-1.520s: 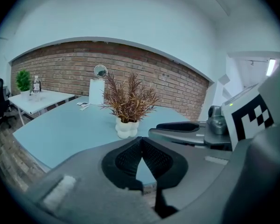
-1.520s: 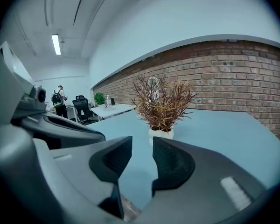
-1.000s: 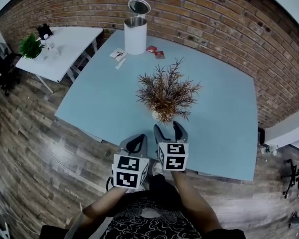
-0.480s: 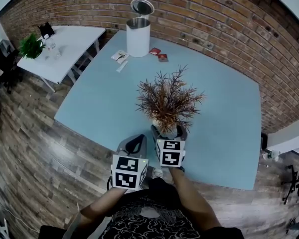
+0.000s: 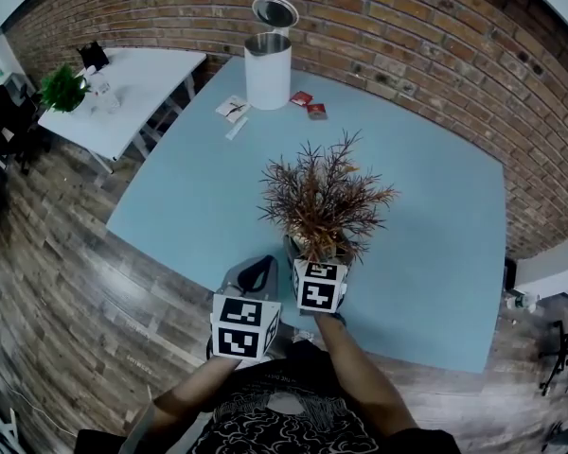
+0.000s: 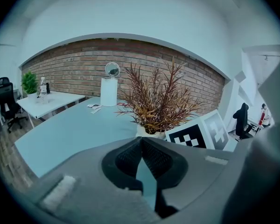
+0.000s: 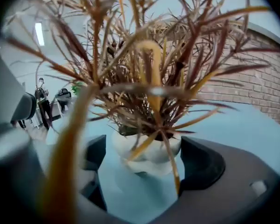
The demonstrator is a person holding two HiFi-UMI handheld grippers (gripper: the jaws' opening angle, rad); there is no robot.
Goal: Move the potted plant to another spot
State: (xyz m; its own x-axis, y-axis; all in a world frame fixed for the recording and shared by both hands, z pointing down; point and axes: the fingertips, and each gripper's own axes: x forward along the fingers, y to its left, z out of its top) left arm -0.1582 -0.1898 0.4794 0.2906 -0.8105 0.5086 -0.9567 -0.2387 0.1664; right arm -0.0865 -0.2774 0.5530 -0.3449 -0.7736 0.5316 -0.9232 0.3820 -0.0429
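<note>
The potted plant [image 5: 324, 201], a spray of dry reddish-brown fronds in a small white pot [image 7: 147, 150], stands near the front of the light blue table [image 5: 199, 187]. My right gripper [image 5: 318, 248] reaches in at the pot's base. Its jaws are opening, one on each side of the pot, with a gap between pads and pot. Fronds cover much of the right gripper view. My left gripper [image 5: 256, 272] hovers just left of the right one at the table's front edge, its jaws [image 6: 141, 141] shut on nothing. The plant [image 6: 154, 101] rises right ahead of it.
A white bin [image 5: 268, 60] with a raised lid stands at the table's far edge, with papers [image 5: 232, 109] and red packets [image 5: 309, 104] beside it. A white side table [image 5: 123, 93] with a green plant [image 5: 62, 88] lies far left. A brick wall runs behind.
My right gripper has moved forward and down until its jaws flank the pot, and the jaws have widened. The left gripper has edged forward slightly.
</note>
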